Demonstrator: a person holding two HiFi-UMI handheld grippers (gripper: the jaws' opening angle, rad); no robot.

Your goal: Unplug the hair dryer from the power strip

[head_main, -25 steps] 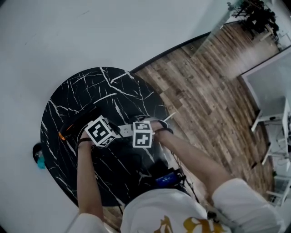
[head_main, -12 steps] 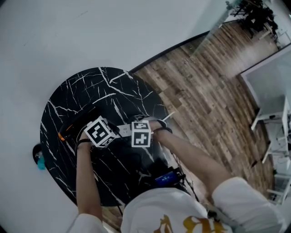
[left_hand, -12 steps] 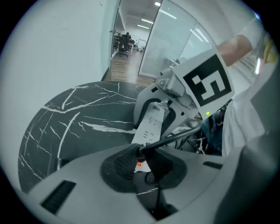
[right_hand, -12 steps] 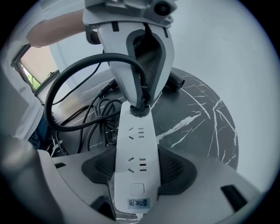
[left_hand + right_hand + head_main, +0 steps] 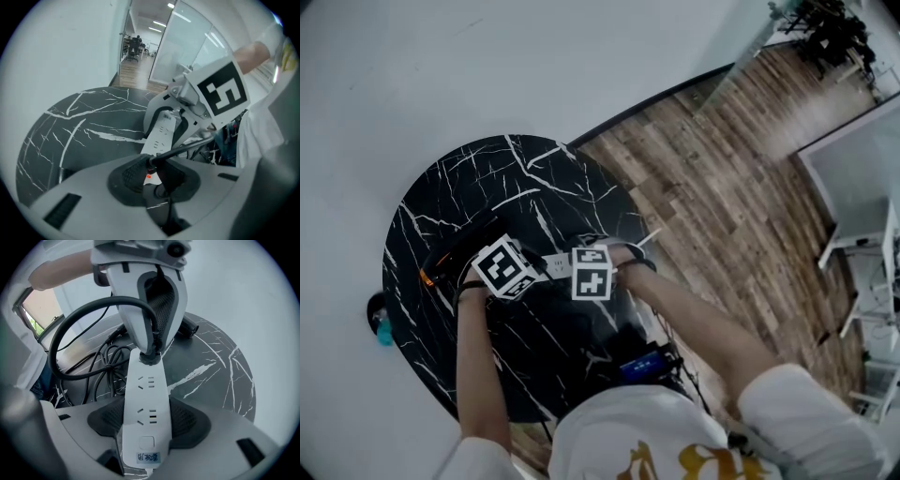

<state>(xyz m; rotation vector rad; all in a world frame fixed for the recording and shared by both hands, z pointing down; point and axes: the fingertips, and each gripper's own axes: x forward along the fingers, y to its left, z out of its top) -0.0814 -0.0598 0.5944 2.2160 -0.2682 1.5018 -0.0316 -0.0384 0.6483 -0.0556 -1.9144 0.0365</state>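
Left tool (image 5: 149,168): jaws clamped on the black plug (image 5: 151,356), pointing steeply down.
Right tool (image 5: 146,420): jaws pressed on both long sides of the white power strip (image 5: 144,399), at its switch end.
Plug: seated in the strip's last socket, at the end far from the right tool.
Power strip: flat on the black marbled desk (image 5: 487,187), between the two tools, near the desk's right edge.
Cord (image 5: 70,329): arcs up from the plug, then loops down into a tangle of cable beside the strip.
Hair dryer (image 5: 455,251): dark body lying on the desk's left part, just beside the left tool.
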